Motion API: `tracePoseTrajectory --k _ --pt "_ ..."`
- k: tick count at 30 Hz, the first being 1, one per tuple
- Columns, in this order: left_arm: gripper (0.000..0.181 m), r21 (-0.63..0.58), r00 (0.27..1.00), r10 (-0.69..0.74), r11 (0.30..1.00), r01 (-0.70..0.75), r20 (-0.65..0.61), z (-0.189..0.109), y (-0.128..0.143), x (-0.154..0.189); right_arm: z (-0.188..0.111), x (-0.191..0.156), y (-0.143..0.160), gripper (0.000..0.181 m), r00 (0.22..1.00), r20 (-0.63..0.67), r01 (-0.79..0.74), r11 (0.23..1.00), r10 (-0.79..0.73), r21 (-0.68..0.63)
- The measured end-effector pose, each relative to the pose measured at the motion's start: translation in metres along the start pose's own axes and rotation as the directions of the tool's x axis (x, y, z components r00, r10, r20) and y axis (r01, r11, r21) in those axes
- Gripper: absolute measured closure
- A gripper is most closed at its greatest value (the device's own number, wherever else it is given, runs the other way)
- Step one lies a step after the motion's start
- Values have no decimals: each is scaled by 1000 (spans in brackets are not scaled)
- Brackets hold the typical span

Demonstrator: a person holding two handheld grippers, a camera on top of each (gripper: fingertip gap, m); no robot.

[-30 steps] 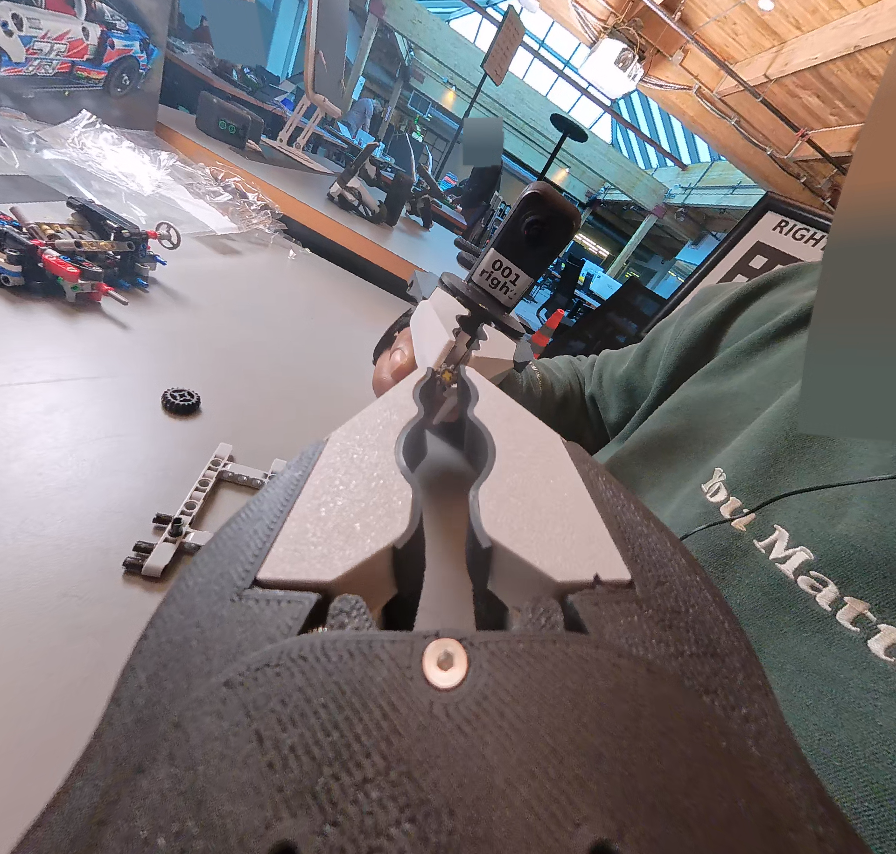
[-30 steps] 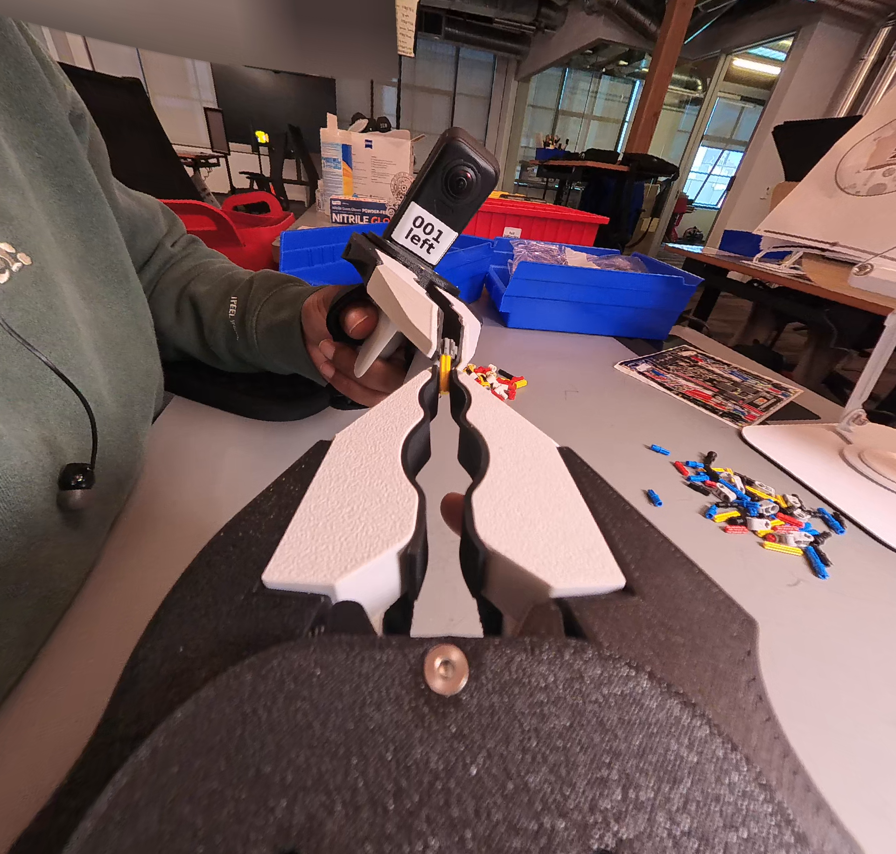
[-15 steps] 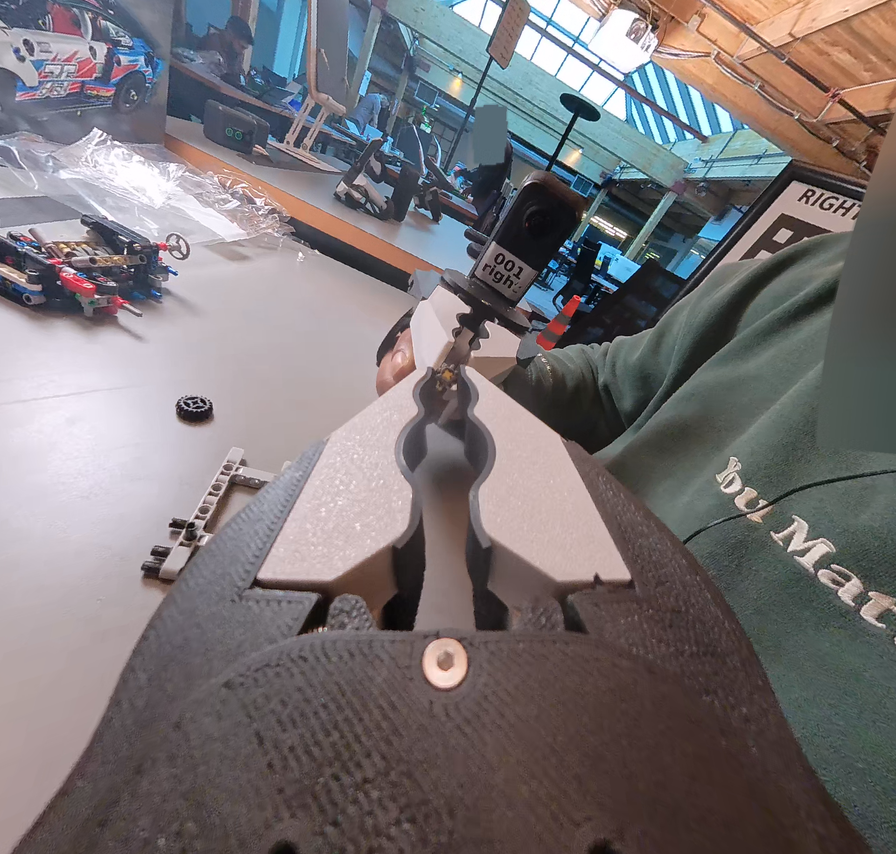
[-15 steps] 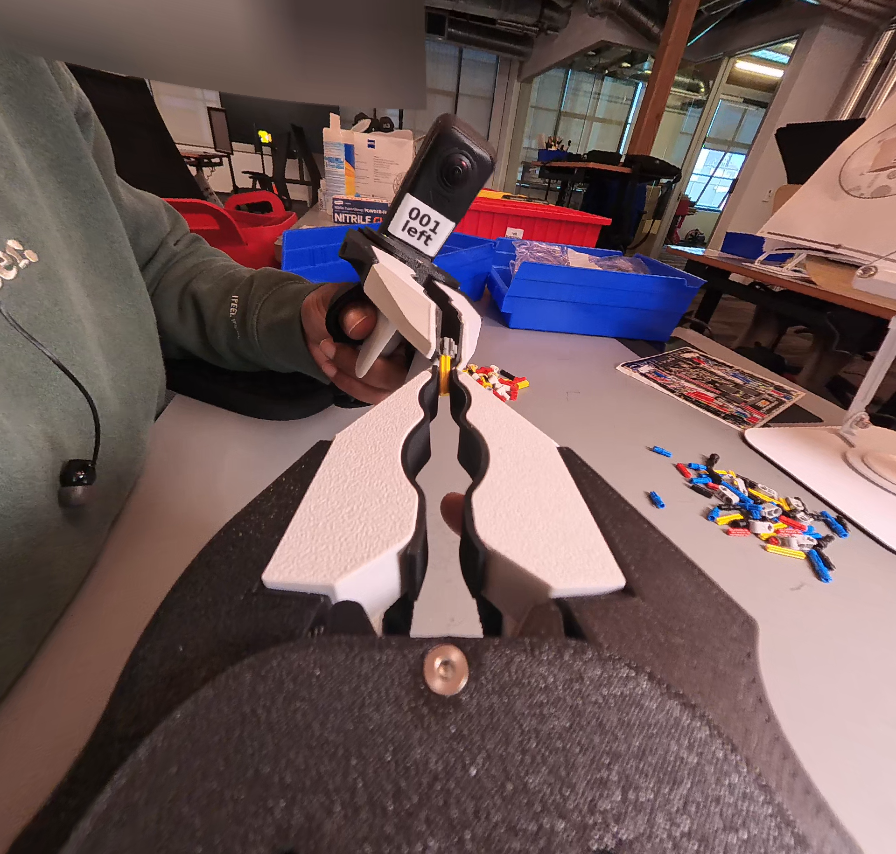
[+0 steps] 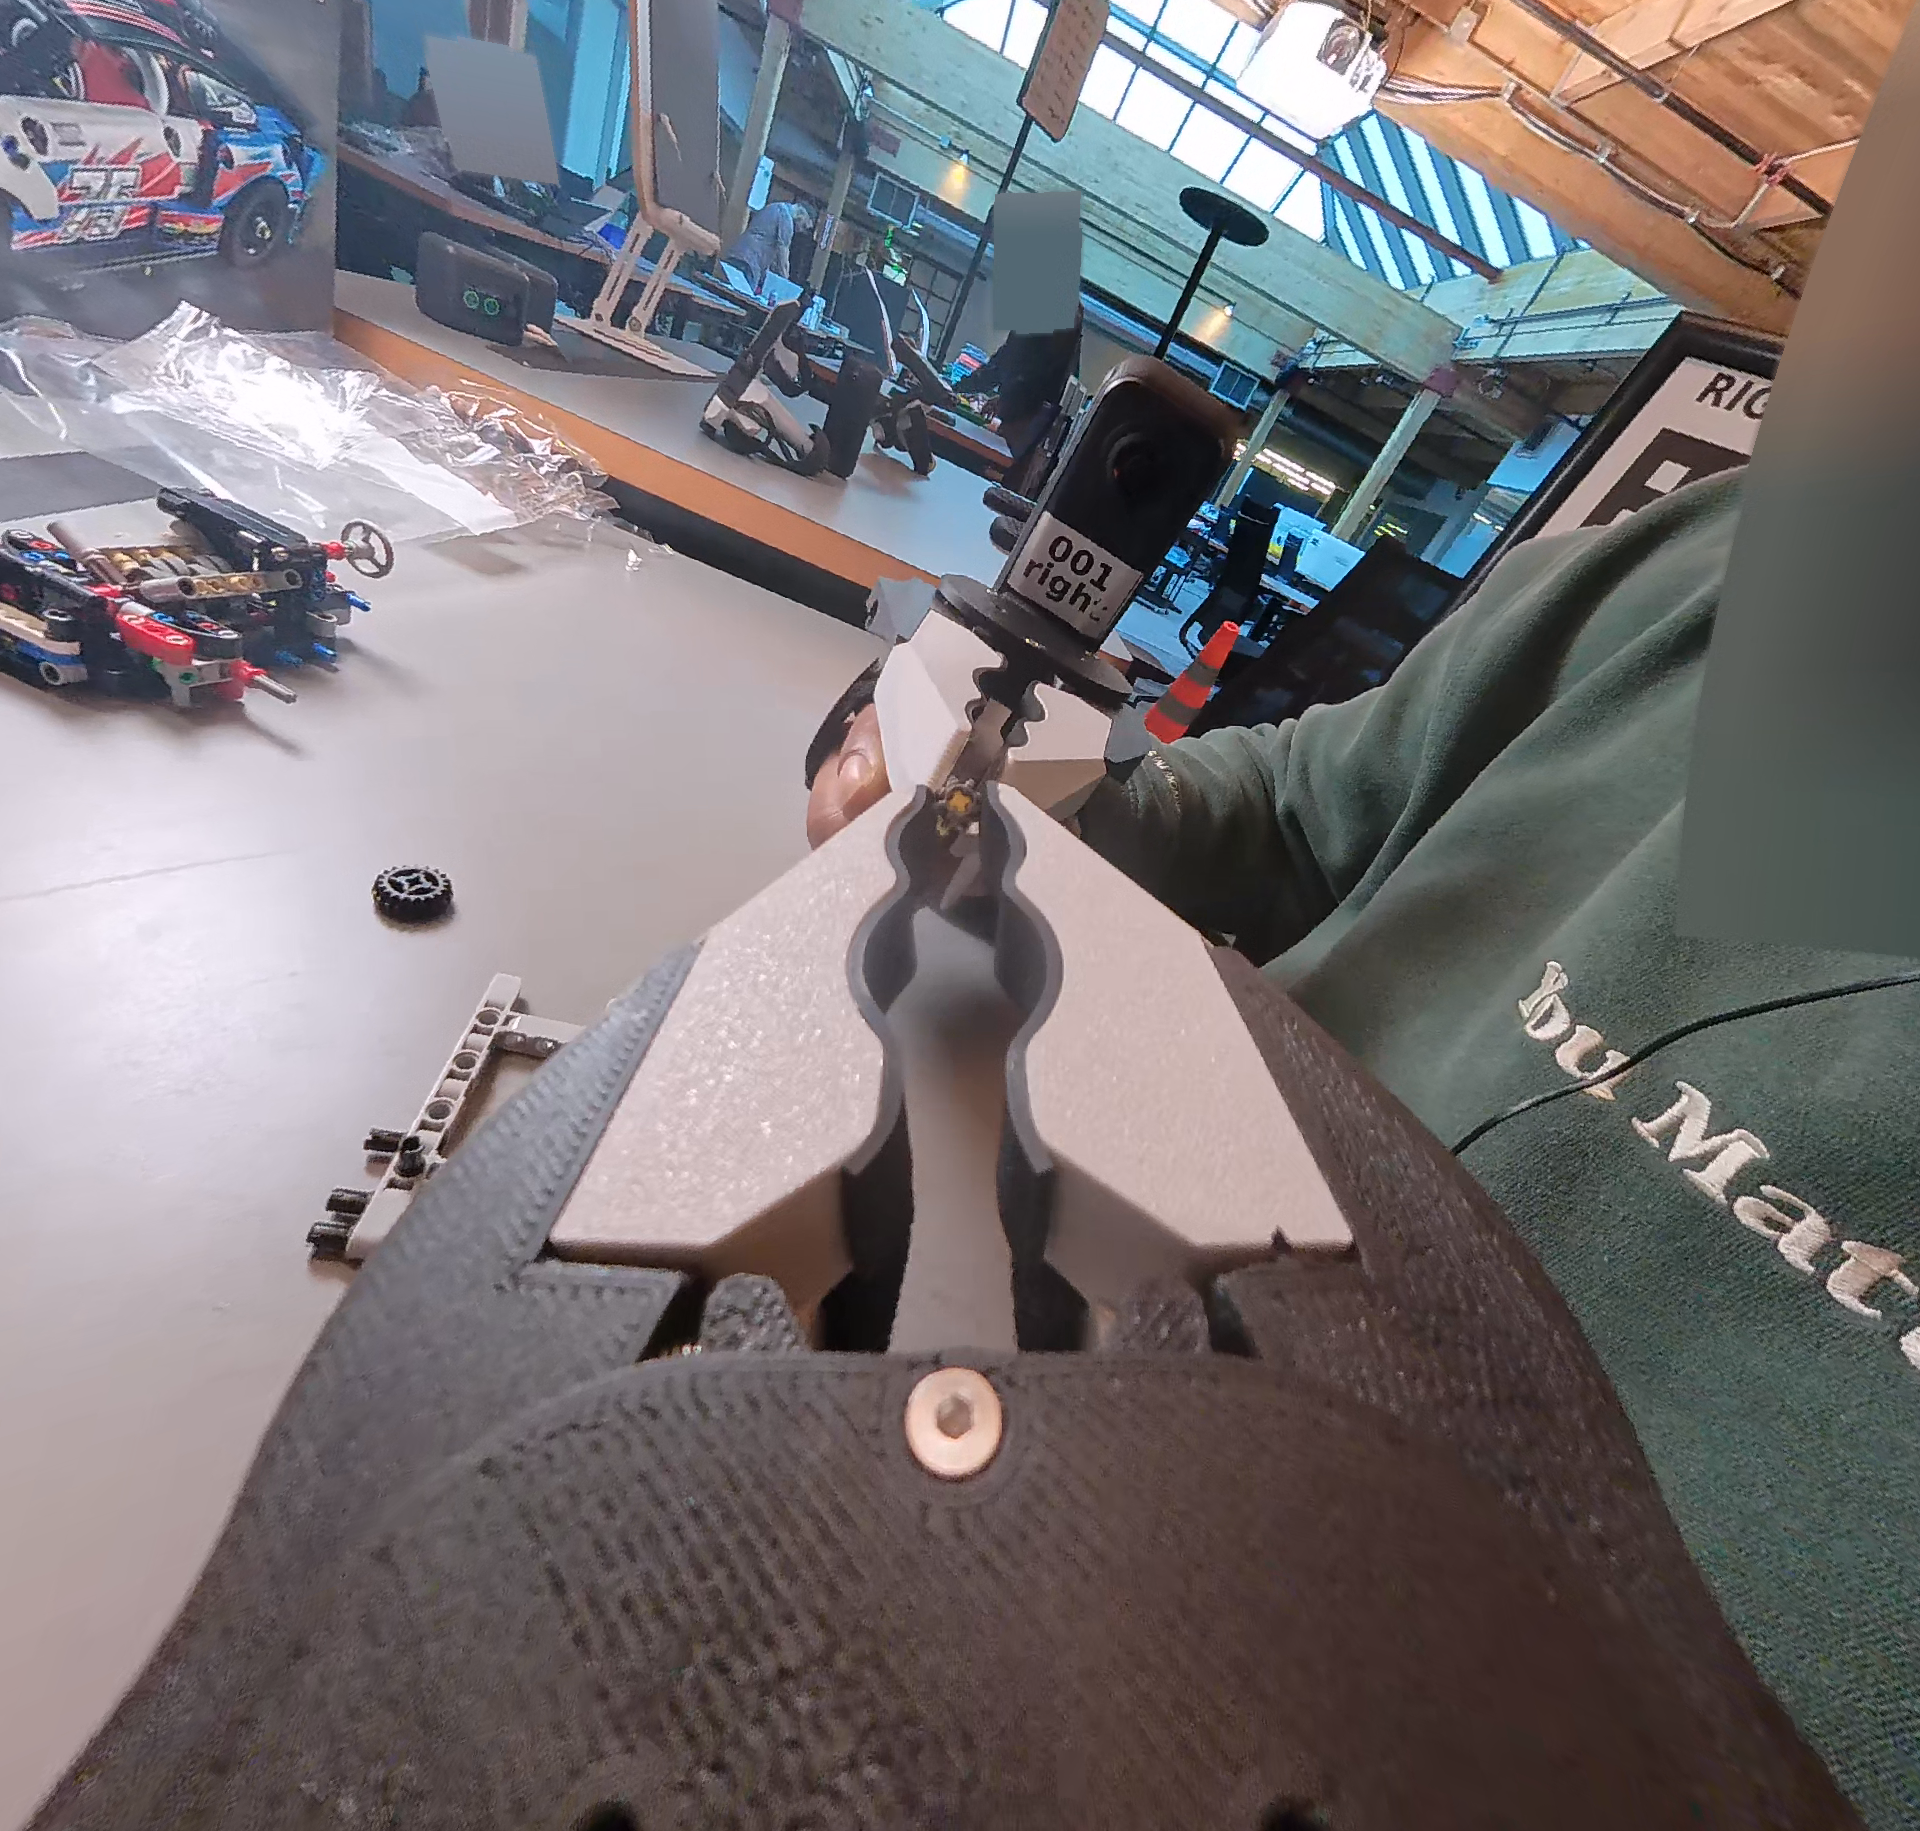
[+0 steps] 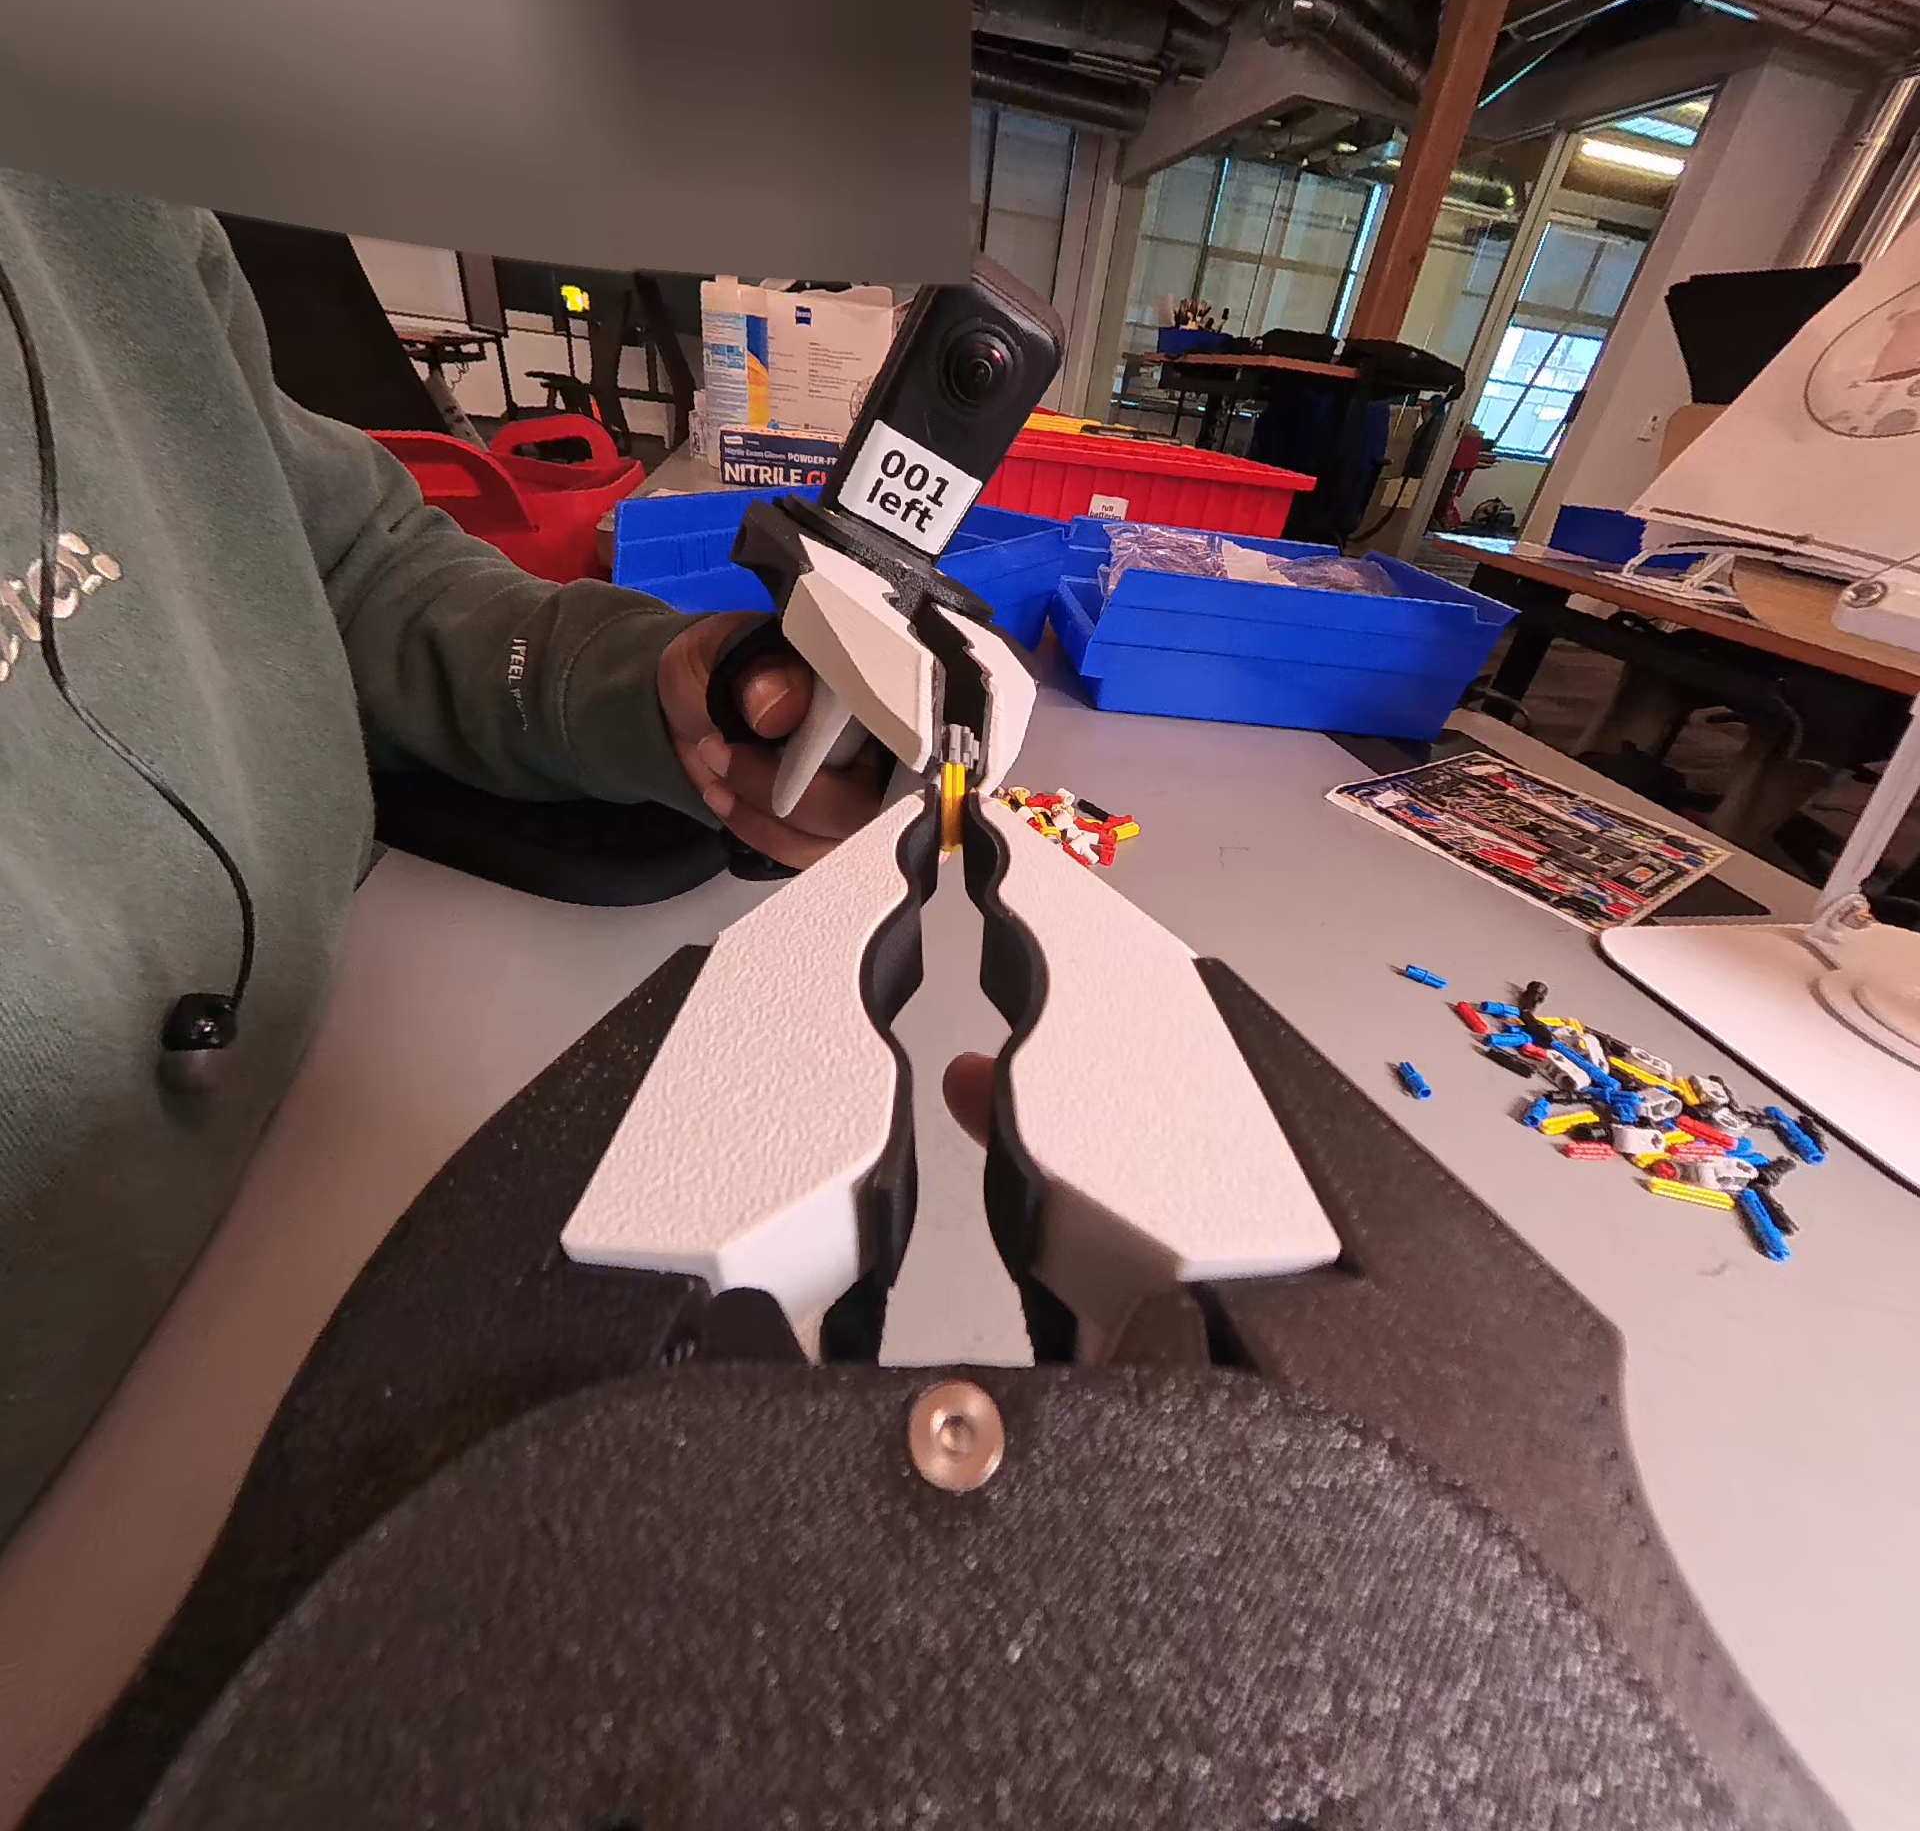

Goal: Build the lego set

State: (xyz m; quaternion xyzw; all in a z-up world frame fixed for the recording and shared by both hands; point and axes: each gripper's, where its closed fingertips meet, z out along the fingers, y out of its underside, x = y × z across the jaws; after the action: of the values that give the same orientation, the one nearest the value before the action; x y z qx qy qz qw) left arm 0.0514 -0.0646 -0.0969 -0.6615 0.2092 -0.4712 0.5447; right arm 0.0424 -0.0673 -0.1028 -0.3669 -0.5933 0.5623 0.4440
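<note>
My two grippers meet tip to tip above the grey table [image 6: 1299,950]. In the right wrist view my right gripper [image 6: 949,817] is shut on a thin yellow axle [image 6: 950,813]. Opposite it my left gripper [image 6: 961,742] is shut on a small grey piece [image 6: 962,745] that sits on the far end of the axle. In the left wrist view my left gripper [image 5: 956,810] pinches that small piece, which shows dark with a yellow centre [image 5: 957,805]. My right gripper [image 5: 987,742] stands just behind it, held by a hand.
A part-built car chassis [image 5: 177,597], a black gear [image 5: 414,890] and a light grey beam frame with black pins [image 5: 447,1106] lie on the table. A pile of small loose parts [image 6: 1642,1127], a printed sheet [image 6: 1527,836], blue bins [image 6: 1278,638] and a white lamp base [image 6: 1766,1012] stand to the right. The tips of both grippers are at nearly the same place.
Both grippers stay shut and tip to tip. The pair has shifted and tilted slightly, so the table things sit a little differently in the left wrist view.
</note>
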Motion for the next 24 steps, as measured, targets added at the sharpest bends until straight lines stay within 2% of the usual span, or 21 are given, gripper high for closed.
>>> tracePoseTrajectory --k 24 --pt "174 23 999 -39 999 39 -17 0 1 -2 -1 1 2 179 1000 -18 13 1000 -13 -21"
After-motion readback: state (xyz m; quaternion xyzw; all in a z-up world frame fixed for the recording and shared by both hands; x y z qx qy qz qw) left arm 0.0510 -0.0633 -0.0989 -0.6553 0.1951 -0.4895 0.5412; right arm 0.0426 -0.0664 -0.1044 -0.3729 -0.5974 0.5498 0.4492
